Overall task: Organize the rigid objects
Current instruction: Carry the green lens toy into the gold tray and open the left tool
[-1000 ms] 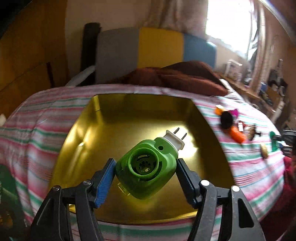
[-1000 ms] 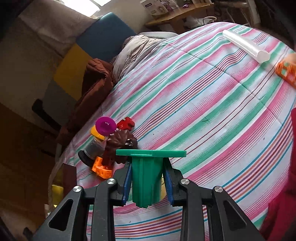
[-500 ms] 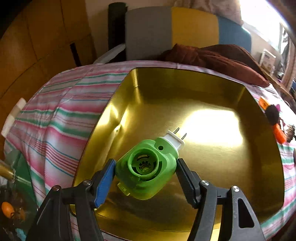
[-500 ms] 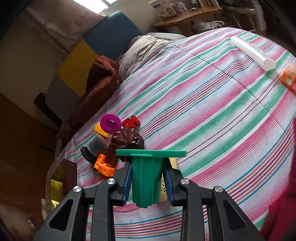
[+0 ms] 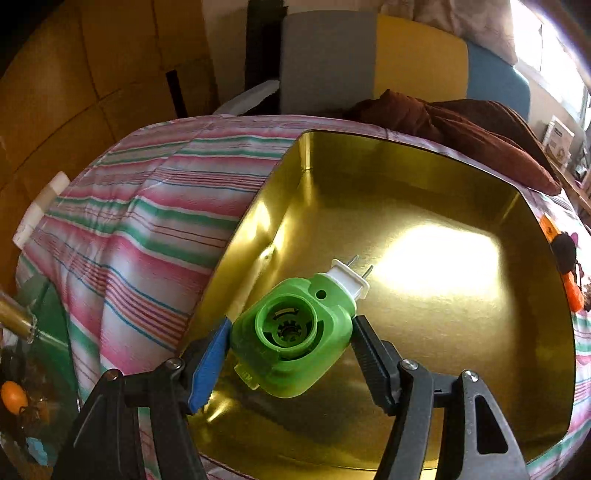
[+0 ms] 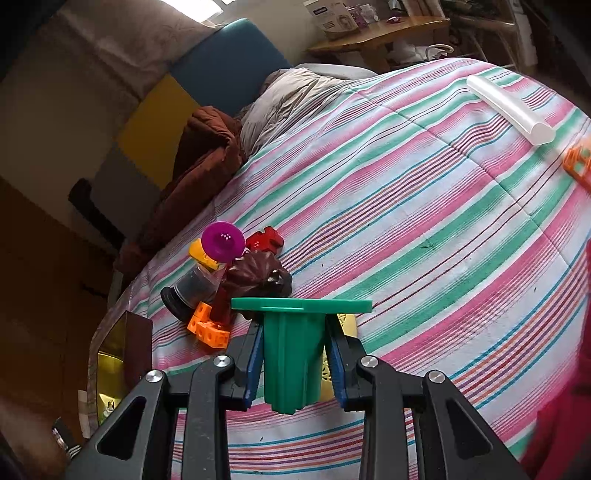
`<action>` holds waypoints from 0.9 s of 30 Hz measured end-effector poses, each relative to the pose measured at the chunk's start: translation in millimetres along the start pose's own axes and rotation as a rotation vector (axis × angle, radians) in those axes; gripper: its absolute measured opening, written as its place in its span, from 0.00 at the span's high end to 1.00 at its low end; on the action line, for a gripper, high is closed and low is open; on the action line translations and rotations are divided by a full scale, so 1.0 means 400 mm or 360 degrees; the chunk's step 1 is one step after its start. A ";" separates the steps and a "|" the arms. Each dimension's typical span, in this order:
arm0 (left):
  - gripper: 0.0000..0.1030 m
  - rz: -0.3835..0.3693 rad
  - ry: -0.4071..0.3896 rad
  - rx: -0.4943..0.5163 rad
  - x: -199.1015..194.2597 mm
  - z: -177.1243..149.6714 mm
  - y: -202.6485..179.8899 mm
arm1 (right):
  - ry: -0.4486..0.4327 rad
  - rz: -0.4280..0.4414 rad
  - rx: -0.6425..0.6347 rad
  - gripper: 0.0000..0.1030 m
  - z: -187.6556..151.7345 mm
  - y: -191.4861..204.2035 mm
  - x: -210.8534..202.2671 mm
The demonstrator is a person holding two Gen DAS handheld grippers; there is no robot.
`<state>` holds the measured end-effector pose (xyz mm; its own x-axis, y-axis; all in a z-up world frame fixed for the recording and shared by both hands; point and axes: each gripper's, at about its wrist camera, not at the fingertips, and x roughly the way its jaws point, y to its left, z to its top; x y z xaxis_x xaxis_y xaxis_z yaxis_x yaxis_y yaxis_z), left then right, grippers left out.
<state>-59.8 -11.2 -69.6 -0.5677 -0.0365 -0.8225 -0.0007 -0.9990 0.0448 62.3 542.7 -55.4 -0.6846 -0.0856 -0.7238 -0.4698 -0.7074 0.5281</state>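
My left gripper [image 5: 291, 354] has its jaws clamped on the bright green plastic plug-in device [image 5: 293, 338], held over the shiny gold metal tray [image 5: 424, 229]. My right gripper [image 6: 295, 363] is squeezing a dark green ribbed plastic piece [image 6: 293, 354] above the striped bedspread [image 6: 424, 229], beside a little toy pile [image 6: 229, 273].

You can read nothing here: the white cardboard box [image 6: 334, 16] on the wooden shelf [image 6: 384, 33] beyond the bed's far edge carries print too small to make out, and the raised marks on the translucent green tab [image 5: 246, 376] are blurred.
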 end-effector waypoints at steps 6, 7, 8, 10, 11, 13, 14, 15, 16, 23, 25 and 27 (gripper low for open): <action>0.34 0.0014 0.0028 -0.0016 0.002 0.007 -0.003 | 0.0002 -0.0001 -0.0010 0.69 -0.002 0.003 0.001; 0.34 0.0010 0.0029 -0.0027 -0.002 0.005 -0.002 | 0.0003 -0.0002 -0.0012 0.69 -0.002 0.003 0.001; 0.34 0.0001 0.0030 -0.0039 -0.005 0.004 0.000 | 0.0003 0.0000 -0.0011 0.70 -0.002 0.003 0.001; 0.34 -0.0031 0.0027 -0.0075 -0.013 0.001 0.009 | 0.0003 -0.0002 -0.0016 0.70 -0.003 0.004 0.002; 0.34 -0.0044 0.0022 -0.0085 -0.016 0.000 0.011 | 0.0004 -0.0001 -0.0015 0.70 -0.002 0.004 0.002; 0.34 -0.0082 -0.0011 -0.0103 -0.030 -0.001 0.018 | 0.0005 0.0000 -0.0017 0.70 -0.003 0.004 0.003; 0.34 -0.0089 -0.0029 -0.0106 -0.037 -0.001 0.019 | 0.0005 -0.0002 -0.0020 0.70 -0.003 0.005 0.004; 0.34 -0.0087 -0.0046 -0.0107 -0.044 0.000 0.021 | 0.0005 -0.0005 -0.0022 0.70 -0.003 0.005 0.004; 0.34 -0.0083 -0.0059 -0.0106 -0.050 0.002 0.021 | 0.0005 -0.0004 -0.0021 0.70 -0.003 0.005 0.004; 0.34 -0.0147 -0.0160 -0.0171 -0.106 -0.016 0.020 | 0.0007 0.0003 -0.0038 0.70 -0.004 0.009 0.007; 0.34 -0.0185 -0.0203 -0.0120 -0.129 -0.032 -0.004 | 0.0024 0.0018 -0.0046 0.70 -0.008 0.011 0.012; 0.34 -0.0237 -0.0236 -0.0072 -0.148 -0.044 -0.028 | 0.0040 0.0029 -0.0052 0.69 -0.012 0.016 0.016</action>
<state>-11.6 1.6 -31.5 -0.6787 0.1127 -0.7257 -0.0586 -0.9933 -0.0995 57.5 534.2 -58.6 -0.6782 -0.1159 -0.7256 -0.4388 -0.7282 0.5265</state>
